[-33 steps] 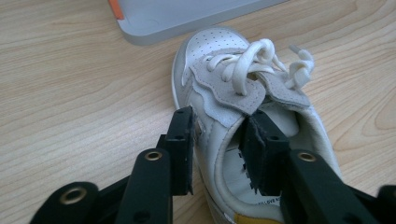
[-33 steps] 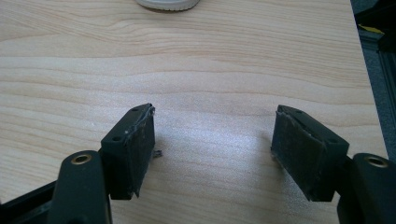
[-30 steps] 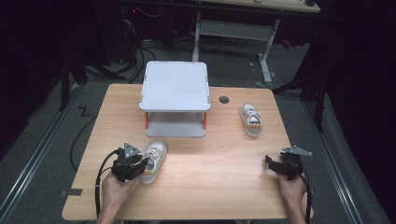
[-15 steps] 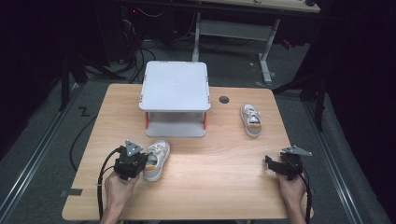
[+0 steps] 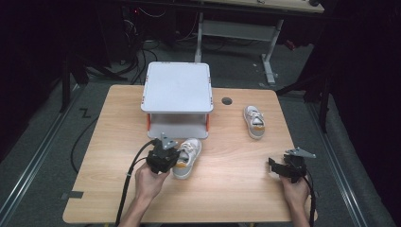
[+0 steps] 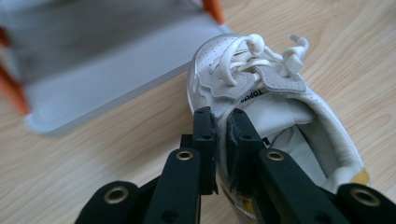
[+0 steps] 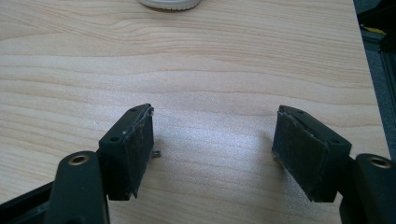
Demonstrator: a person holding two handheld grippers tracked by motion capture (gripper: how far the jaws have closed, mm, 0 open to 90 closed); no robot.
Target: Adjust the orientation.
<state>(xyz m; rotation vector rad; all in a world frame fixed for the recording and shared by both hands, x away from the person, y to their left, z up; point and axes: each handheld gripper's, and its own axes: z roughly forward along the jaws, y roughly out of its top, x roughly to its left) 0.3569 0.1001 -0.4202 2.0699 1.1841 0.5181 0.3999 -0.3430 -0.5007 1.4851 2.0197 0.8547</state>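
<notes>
A small white sneaker with white laces and a tan heel patch is beside the front of the grey stand. My left gripper is shut on its side wall: in the left gripper view the sneaker has its collar pinched between the two jaws of the gripper, one inside the shoe and one outside. A matching sneaker lies at the right of the table, toe towards the far edge. My right gripper rests near the front right corner, and in its own view the gripper is open over bare wood.
The grey two-level stand with orange posts sits at the table's back centre, close in front of the held sneaker. A dark round hole is in the tabletop to the stand's right. The other sneaker's sole edge is ahead of my right gripper.
My left gripper has carried the sneaker to the right, nearer the stand's front. The right gripper and the other sneaker have stayed put.
</notes>
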